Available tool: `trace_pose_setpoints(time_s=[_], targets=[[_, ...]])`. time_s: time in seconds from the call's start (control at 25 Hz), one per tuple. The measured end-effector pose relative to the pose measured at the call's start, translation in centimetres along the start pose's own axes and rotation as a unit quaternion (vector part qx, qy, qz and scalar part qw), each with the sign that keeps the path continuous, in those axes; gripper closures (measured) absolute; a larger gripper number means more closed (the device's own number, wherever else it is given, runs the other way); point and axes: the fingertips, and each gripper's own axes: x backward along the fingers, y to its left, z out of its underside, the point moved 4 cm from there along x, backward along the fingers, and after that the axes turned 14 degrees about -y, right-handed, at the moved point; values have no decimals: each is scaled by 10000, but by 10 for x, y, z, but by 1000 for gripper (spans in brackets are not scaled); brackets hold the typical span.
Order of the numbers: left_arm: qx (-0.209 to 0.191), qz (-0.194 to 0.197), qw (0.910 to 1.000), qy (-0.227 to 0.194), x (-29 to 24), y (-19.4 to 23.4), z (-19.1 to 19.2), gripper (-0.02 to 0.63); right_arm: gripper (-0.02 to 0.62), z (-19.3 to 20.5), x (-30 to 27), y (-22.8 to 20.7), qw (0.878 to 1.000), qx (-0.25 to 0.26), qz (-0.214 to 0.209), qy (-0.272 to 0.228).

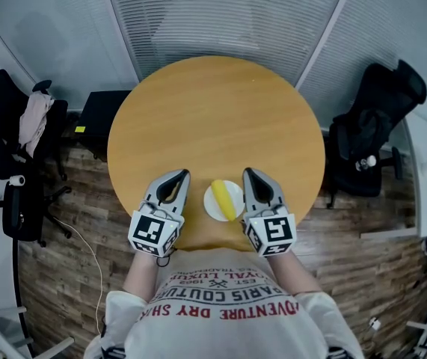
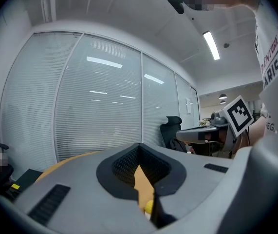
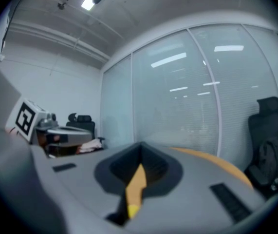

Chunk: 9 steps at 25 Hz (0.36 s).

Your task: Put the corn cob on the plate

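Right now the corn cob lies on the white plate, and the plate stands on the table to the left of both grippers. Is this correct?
Not quite. The corn cob does lie on the white plate, on the table, but the plate stands between the left gripper and the right gripper, not to the left of both. The head view shows this.

shirt print, lower centre of head view: white T-shirt (image 1: 228, 309), red letters seen upside down, "PARIS COUTU…" and "…DVENTURE DRY SH…", both cut off
shirt small print, same spot: looks like "EST 1962" and "…YAL LUXUR…", not sure
shirt print, right edge of left gripper view: fragments "…TURE CO", "…ARIS CO"
markers: black-and-white square codes on the cubes of left gripper (image 1: 177, 173) and right gripper (image 1: 249, 172), no letters or numbers
rest: nothing else legible
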Motion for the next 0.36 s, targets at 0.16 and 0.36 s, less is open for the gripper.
trace_pose_setpoints(time_s=[0.16, 0.36], targets=[[0, 29, 10000, -13, 1, -2, -1, 574, 568, -1, 4, 0, 10000, -39, 20, -50], [-30, 50, 10000, -7, 4, -8, 0, 574, 568, -2, 6, -1, 9998, -120, 11, -128]])
